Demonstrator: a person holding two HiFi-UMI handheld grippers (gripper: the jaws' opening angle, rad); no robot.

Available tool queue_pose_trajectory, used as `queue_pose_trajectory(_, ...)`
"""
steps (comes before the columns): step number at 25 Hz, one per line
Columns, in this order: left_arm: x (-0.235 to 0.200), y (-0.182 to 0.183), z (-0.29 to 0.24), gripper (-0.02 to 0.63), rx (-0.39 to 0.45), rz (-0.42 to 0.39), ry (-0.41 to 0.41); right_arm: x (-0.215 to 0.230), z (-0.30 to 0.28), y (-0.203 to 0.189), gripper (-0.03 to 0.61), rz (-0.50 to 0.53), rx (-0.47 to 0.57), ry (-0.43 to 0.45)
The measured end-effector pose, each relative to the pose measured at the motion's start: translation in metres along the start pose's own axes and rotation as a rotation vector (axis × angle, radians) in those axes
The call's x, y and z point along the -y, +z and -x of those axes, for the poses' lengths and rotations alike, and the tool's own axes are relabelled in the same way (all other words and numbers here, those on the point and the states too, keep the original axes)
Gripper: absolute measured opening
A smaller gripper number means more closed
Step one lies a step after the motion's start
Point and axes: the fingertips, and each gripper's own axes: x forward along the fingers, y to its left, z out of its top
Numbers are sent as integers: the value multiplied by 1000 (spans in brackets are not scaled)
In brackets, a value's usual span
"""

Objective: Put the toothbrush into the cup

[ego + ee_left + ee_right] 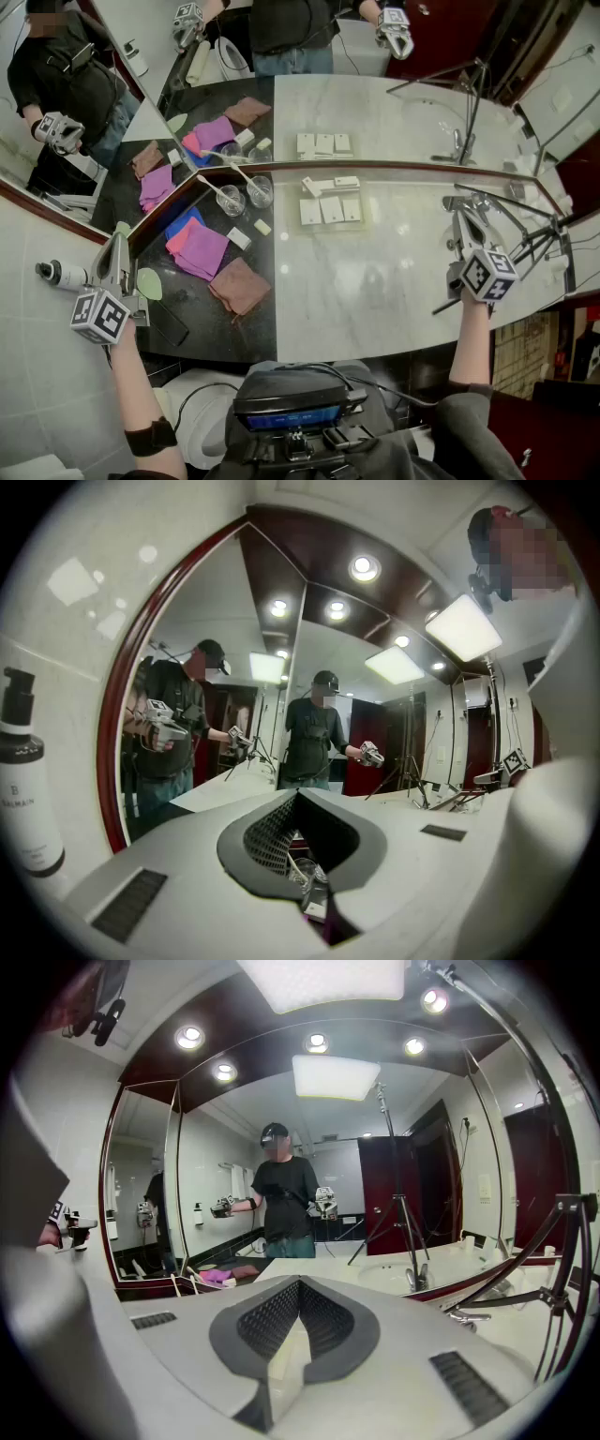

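Two clear glass cups point(231, 200) point(260, 192) stand at the back of the counter by the mirror. A white toothbrush point(212, 187) leans in the left cup and another toothbrush point(245, 176) leans in the right one. My left gripper point(118, 240) hovers shut and empty over the counter's far left end, well short of the cups. In the left gripper view its jaws point(298, 795) meet, with a glass cup point(307, 874) glimpsed below them. My right gripper point(462, 218) is shut and empty near the faucet, with its jaws point(300, 1284) closed together in the right gripper view.
Pink and blue cloths point(200, 248) and a brown cloth point(239, 286) lie on the black counter point(197, 319), beside a green oval point(148, 283). White packets point(328, 210) sit mid-counter. A pump bottle point(23, 789) is at the left. A faucet point(480, 201) and tripod legs point(539, 239) stand on the right.
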Motion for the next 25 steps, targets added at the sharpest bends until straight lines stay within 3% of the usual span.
queue_pose_trajectory(9,76,-63,-15,2,-84,0,-117,-124,-23,-35,17,24,-59,224)
queue_pose_trajectory(15,127,-100,-17,2,-138,-8,-189,-220,-23,-73,17,112,-137,405)
queue_pose_trajectory(25,141,-125,-17,2,-173,-16,-203,-286,-35,-89,18,198,-177,556)
